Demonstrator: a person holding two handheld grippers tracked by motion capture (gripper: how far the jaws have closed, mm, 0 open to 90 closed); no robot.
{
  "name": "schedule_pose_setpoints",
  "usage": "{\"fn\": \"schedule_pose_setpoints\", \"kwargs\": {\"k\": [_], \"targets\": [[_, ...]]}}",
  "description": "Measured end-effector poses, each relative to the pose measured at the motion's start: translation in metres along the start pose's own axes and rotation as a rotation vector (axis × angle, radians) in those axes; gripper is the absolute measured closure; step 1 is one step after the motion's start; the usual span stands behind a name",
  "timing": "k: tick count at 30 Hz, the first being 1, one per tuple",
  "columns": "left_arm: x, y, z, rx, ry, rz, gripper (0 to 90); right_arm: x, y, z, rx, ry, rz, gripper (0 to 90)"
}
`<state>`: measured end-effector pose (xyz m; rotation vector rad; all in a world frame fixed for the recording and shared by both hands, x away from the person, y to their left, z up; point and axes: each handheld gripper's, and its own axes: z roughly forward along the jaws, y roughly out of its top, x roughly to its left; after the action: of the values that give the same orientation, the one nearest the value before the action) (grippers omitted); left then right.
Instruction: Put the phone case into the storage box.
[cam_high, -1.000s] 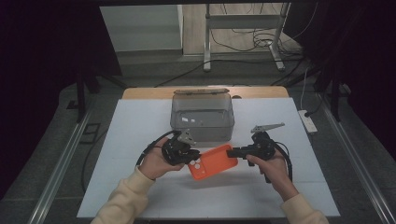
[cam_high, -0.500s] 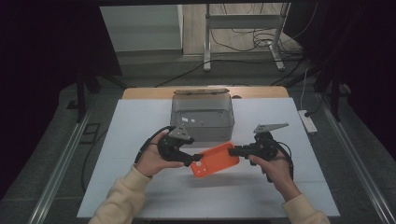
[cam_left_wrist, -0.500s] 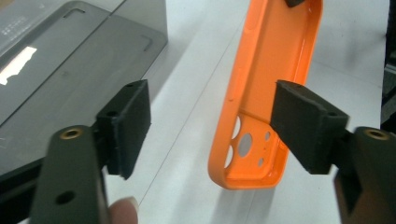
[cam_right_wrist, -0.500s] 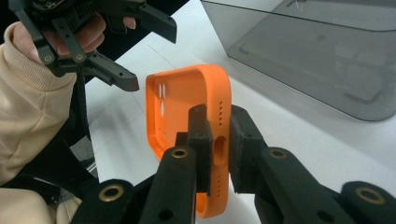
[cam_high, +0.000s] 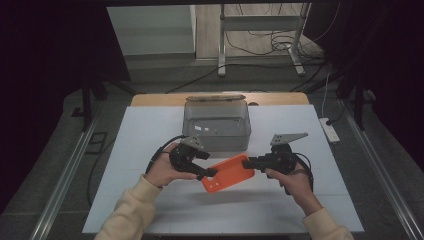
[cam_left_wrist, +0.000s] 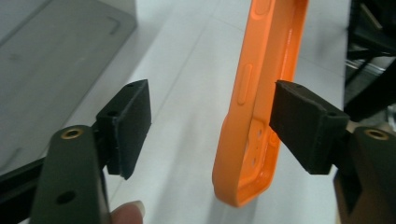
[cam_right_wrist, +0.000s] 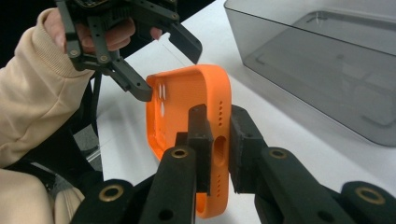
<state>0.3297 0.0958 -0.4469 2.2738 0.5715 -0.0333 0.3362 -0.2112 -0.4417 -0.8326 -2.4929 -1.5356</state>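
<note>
Case (cam_high: 228, 173), orange and shaped for a phone, hung above the white bench (cam_high: 125, 200) between the two grippers, its hollow side showing. The right gripper (cam_high: 252, 162) was clamped on its end wall, one pad inside and one outside, by the row of small holes. The left gripper (cam_high: 210, 172) had just been opening; its jaws stood apart with the far end of the case between them, the right pad (cam_left_wrist: 303, 123) close against the rim and the left pad (cam_left_wrist: 130, 123) well clear, so it held nothing. A grey see-through bin (cam_high: 217, 124) sat on the bench just behind the hands, with its lid (cam_high: 215, 98) behind it.
</note>
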Motion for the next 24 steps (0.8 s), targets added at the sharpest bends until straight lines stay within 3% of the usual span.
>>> {"fn": "schedule_pose_setpoints", "kwargs": {"k": [9,15,19,24], "targets": [[-0.001,0.0005,0.007,0.058,-0.075,0.009,52.1,0.0038,0.0007,0.0023,0.004,0.023,-0.036,80.5],[-0.0032,0.0016,0.0096,0.089,-0.086,0.029,70.9,0.004,0.0004,0.0028,0.002,0.012,-0.053,80.4],[-0.0055,0.0022,0.0084,0.097,-0.109,0.039,77.1,0.0031,-0.0001,0.0025,0.002,0.004,-0.057,80.4],[-0.0086,0.0041,0.0061,0.108,-0.097,0.059,78.3,0.0012,-0.001,0.0027,0.002,0.013,-0.046,79.9]]}}
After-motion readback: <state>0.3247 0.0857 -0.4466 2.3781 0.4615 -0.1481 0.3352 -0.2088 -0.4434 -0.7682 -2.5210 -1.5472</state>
